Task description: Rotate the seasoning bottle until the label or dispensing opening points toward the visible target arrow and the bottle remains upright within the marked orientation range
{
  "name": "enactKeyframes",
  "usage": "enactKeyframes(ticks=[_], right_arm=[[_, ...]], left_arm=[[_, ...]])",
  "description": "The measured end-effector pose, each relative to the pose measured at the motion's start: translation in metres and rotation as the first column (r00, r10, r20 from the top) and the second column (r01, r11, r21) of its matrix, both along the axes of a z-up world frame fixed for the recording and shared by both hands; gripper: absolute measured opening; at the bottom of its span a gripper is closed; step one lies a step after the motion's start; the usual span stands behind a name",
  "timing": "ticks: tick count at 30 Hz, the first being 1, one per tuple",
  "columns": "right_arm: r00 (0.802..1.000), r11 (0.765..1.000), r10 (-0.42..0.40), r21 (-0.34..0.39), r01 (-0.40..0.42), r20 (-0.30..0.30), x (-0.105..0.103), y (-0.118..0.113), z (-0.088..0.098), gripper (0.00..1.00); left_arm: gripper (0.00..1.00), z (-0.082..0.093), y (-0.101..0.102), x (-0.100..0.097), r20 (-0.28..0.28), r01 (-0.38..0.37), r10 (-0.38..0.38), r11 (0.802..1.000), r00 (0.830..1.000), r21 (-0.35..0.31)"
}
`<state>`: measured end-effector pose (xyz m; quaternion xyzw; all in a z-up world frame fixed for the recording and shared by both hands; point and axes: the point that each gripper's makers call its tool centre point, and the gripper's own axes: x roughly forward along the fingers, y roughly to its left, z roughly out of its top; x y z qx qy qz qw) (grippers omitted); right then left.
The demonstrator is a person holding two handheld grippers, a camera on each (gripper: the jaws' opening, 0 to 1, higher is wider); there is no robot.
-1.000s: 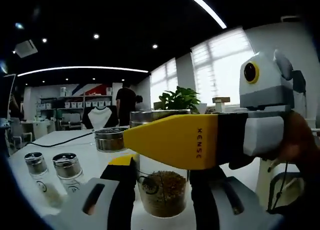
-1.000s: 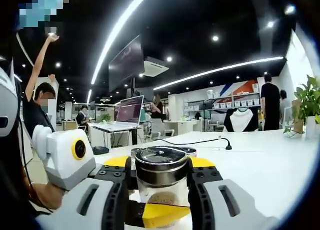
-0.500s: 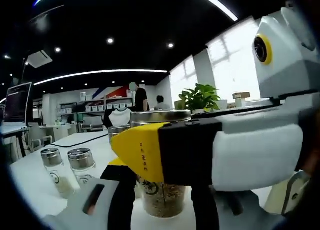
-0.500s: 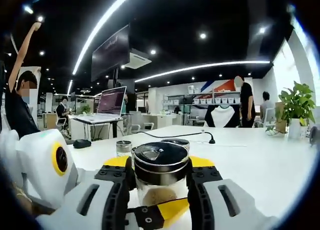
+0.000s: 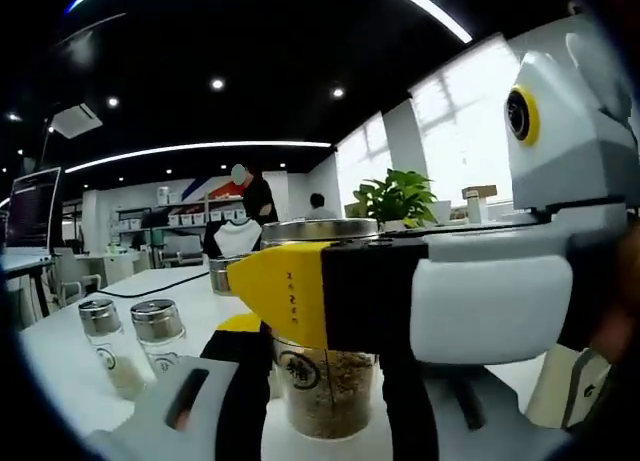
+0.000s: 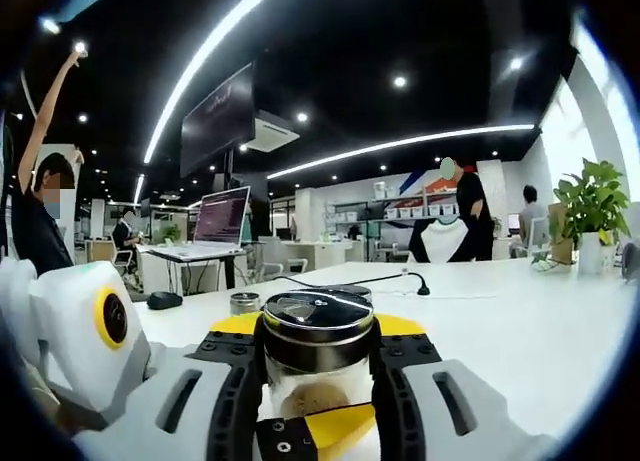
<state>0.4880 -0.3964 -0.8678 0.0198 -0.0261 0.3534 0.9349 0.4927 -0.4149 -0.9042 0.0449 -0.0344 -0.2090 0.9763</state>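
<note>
Between both pairs of jaws, clamped on it, the seasoning bottle stands upright over the white bench; no target arrow is visible, so alignment seems unfinished.

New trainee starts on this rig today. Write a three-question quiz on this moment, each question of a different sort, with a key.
1. True or false: the right tool has its jaws closed on the seasoning bottle just under its lid.
2. Multiple choice: in the left gripper view, the two small shakers stand
A. left of the bottle, on the white table
B. on top of the bottle's lid
C. in the left tool
3. Fill in: the bottle holds ____ granules, and its round label faces the left tool's camera.

Key: 1 true; 2 A; 3 brown.
</note>
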Motion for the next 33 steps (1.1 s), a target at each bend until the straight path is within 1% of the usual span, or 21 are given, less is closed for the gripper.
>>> enactKeyframes(ticks=[1, 2, 3, 4, 8, 10, 13, 17, 20, 21, 22, 25, 27, 30, 33], right_arm=[[1.0, 1.0, 0.013, 0.005, -0.013, 0.003, 0.0, 0.0, 0.002, 0.39], [1.0, 1.0, 0.02, 0.008, -0.02, 0.003, -0.001, 0.0, 0.003, 0.39], [0.999, 0.998, 0.048, 0.042, -0.049, 0.003, -0.001, 0.001, 0.006, 0.39], [0.997, 0.993, 0.077, 0.086, -0.076, -0.01, -0.002, -0.001, 0.009, 0.39], [0.995, 0.99, 0.1, 0.103, -0.098, -0.013, -0.002, -0.007, 0.012, 0.39], [0.994, 0.989, 0.108, 0.099, -0.107, -0.01, -0.002, -0.008, 0.012, 0.39], [0.993, 0.99, 0.114, 0.089, -0.113, -0.006, -0.004, -0.006, 0.012, 0.39], [0.993, 0.991, 0.12, 0.06, -0.121, 0.009, -0.003, -0.007, 0.013, 0.39], [0.992, 0.99, 0.127, 0.053, -0.127, 0.015, -0.006, -0.006, 0.013, 0.39], [0.992, 0.991, 0.125, 0.05, -0.125, 0.015, -0.006, -0.007, 0.012, 0.39], [0.992, 0.99, 0.129, 0.055, -0.13, 0.015, -0.008, -0.007, 0.013, 0.39], [0.989, 0.988, 0.145, 0.049, -0.146, 0.012, -0.012, -0.005, 0.009, 0.39], [0.988, 0.987, 0.156, 0.043, -0.157, 0.01, -0.017, -0.003, 0.011, 0.39], [0.987, 0.986, 0.163, 0.037, -0.164, 0.012, -0.022, -0.001, 0.011, 0.39], [0.987, 0.986, 0.163, 0.041, -0.163, 0.013, -0.024, -0.003, 0.011, 0.39]], left_arm=[[0.44, 0.007, 0.001, -0.005, 0.033, 0.004, -0.004, 1.0, 0.999, -0.001], [0.44, 0.009, 0.001, -0.006, 0.042, 0.005, -0.005, 1.0, 0.999, 0.004], [0.44, 0.011, 0.001, -0.007, 0.05, 0.005, -0.006, 1.0, 0.999, 0.01], [0.44, 0.014, 0.001, -0.01, 0.061, 0.023, -0.024, 1.0, 0.998, 0.017], [0.43, 0.019, -0.003, -0.012, 0.06, 0.077, -0.077, 0.997, 0.995, 0.008], [0.43, 0.02, -0.005, -0.012, 0.054, 0.102, -0.103, 0.995, 0.993, 0.005], [0.43, 0.017, -0.006, -0.014, 0.037, 0.129, -0.129, 0.992, 0.991, 0.009], [0.43, 0.017, -0.008, -0.015, 0.034, 0.156, -0.156, 0.988, 0.987, 0.009], [0.43, 0.018, -0.009, -0.016, 0.033, 0.175, -0.176, 0.984, 0.984, 0.008], [0.43, 0.017, -0.01, -0.017, 0.024, 0.21, -0.21, 0.978, 0.977, 0.005], [0.43, 0.017, -0.01, -0.015, 0.019, 0.221, -0.221, 0.975, 0.975, -0.007], [0.43, 0.017, -0.01, -0.015, 0.021, 0.249, -0.249, 0.968, 0.968, 0.009], [0.44, 0.017, -0.013, -0.018, 0.024, 0.268, -0.269, 0.963, 0.963, 0.018], [0.46, 0.018, -0.014, -0.02, 0.025, 0.28, -0.281, 0.96, 0.959, 0.025], [0.51, 0.017, -0.012, -0.019, 0.013, 0.276, -0.276, 0.961, 0.961, 0.017]])
